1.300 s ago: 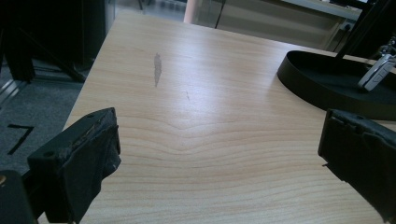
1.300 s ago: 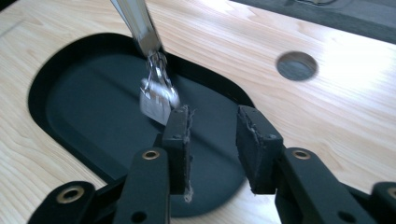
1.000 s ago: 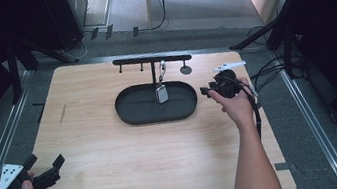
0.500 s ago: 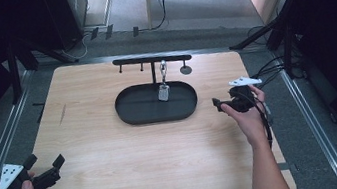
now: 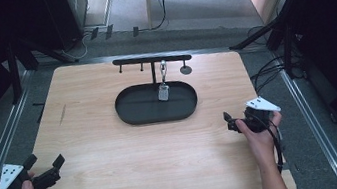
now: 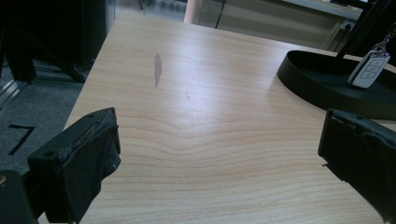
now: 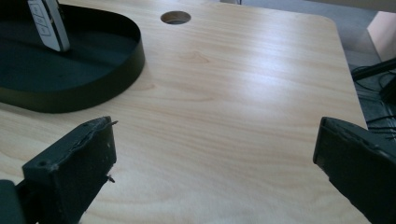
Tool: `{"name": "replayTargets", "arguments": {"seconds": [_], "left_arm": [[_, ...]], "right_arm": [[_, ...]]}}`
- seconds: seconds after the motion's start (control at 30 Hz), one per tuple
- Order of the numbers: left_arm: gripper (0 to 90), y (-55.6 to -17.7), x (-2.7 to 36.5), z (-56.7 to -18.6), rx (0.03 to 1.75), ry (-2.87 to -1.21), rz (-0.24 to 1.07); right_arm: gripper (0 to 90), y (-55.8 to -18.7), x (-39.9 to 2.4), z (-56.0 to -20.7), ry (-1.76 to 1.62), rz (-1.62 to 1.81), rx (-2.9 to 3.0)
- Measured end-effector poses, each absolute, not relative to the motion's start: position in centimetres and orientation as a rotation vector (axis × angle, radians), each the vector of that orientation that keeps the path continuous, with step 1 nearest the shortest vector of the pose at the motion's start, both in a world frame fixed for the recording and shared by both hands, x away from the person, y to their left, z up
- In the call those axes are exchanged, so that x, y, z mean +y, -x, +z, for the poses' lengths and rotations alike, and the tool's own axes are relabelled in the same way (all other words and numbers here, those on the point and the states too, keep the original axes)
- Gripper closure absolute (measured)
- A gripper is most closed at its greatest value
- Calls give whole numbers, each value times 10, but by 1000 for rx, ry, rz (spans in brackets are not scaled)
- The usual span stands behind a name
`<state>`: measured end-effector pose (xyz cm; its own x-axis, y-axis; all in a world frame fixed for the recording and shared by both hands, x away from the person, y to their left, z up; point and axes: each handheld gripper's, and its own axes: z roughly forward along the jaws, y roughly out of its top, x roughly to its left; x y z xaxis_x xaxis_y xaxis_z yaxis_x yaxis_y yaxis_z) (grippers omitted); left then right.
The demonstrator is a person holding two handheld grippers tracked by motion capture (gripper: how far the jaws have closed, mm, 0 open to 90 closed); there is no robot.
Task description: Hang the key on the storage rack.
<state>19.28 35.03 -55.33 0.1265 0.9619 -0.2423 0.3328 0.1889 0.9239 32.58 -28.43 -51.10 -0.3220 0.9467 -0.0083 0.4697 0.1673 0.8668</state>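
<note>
wooden table (image 5: 119,182): pale, grain visible, round hole (image 5: 185,69) near far edge, dark smudge (image 5: 62,114) toward left | black oval tray (image 5: 131,112): centre-far, beneath black hook rack (image 5: 136,61) | white key fob (image 5: 163,92): hanging from rack over tray | grey floor (image 5: 312,154): cables (image 5: 263,67) at right

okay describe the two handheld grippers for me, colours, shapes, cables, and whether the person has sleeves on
Both are black two-jaw tools. The left gripper and right gripper each carry a pale grey three-cornered plate on top. Up close, the jaws are blocky black slabs with rough, worn edges and small screw holes. A thin black cable trails from each one. The forearms are bare; no sleeves show.
</note>
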Motion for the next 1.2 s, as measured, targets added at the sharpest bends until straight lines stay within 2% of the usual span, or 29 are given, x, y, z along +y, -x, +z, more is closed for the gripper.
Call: {"name": "replayTargets", "arguments": {"seconds": [0.23, 0.97, 1.2], "left_arm": [[0, -193, 350, -553, 1405, -1344, 752], [0, -193, 349, -553, 1405, -1350, 756], [0, -193, 350, -553, 1407, -1349, 749]], "right_arm": [[0, -295, -295, -532, -1339, 1123, 1855], [0, -239, -344, -542, -1387, 1121, 1788], [0, -231, -348, -544, -1392, 1159, 1721]]}}
